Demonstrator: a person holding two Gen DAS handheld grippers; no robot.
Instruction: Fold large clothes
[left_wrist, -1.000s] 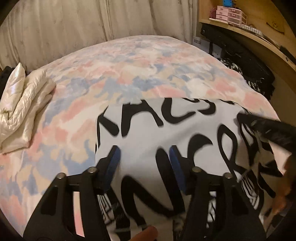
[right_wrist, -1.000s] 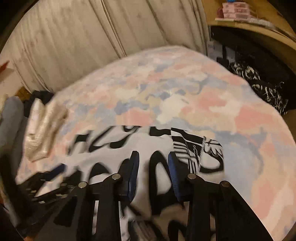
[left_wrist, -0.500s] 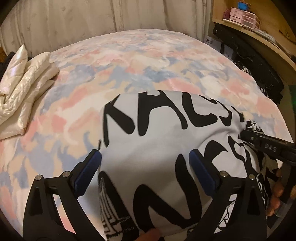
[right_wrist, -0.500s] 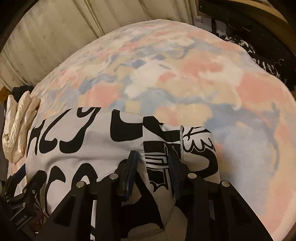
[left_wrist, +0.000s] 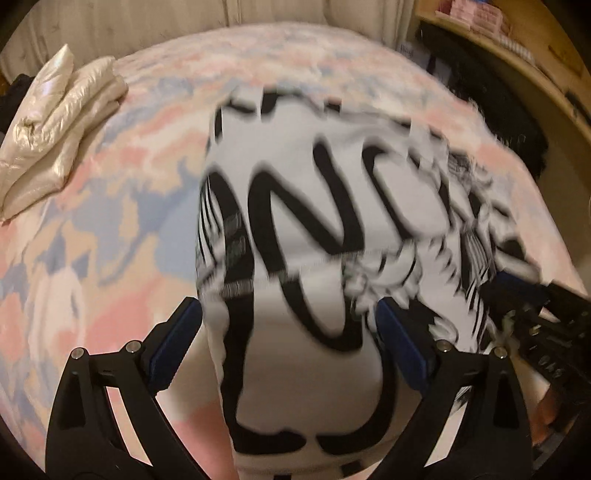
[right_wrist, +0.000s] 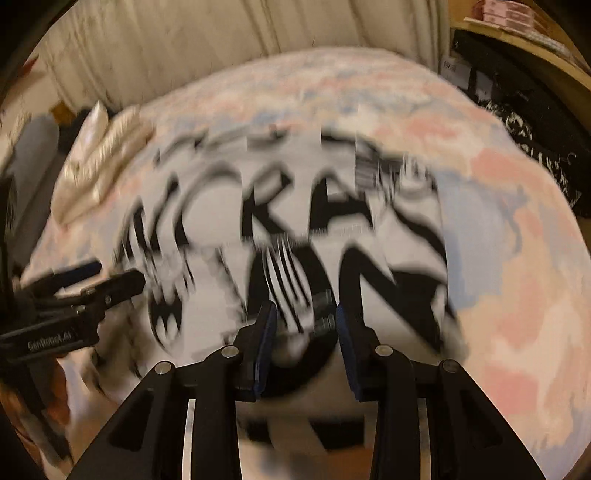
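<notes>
Shirt (left_wrist: 295, 192) first: a big white one with heavy black lettering, lying on the bed (left_wrist: 110, 221) across its pastel patchwork cover, nearer the person than the far wall. A hem runs straight across its middle with another printed layer showing past it, so I'd judge at least one fold is already in. It looks like a squarish bundle, not a spread-out garment, though both views are smeared with motion blur and the exact edges are hard to read.

Left gripper (left_wrist: 291, 347) hangs over the near end with its jaws wide; they have just been opening, and the cloth lies under and between them without either pad pressing on it. Right gripper (right_wrist: 303, 332) has its jaws narrow, with the print showing in the gap. Whether the pads really pinch the fabric I cannot tell through the blur.

A folded cream jacket (left_wrist: 55, 136) sits at the far left of the bed, well apart from the shirt, which suggests one item is finished. What's left here, I'd guess, is a last fold or a tidy-up, then moving the shirt aside.
</notes>
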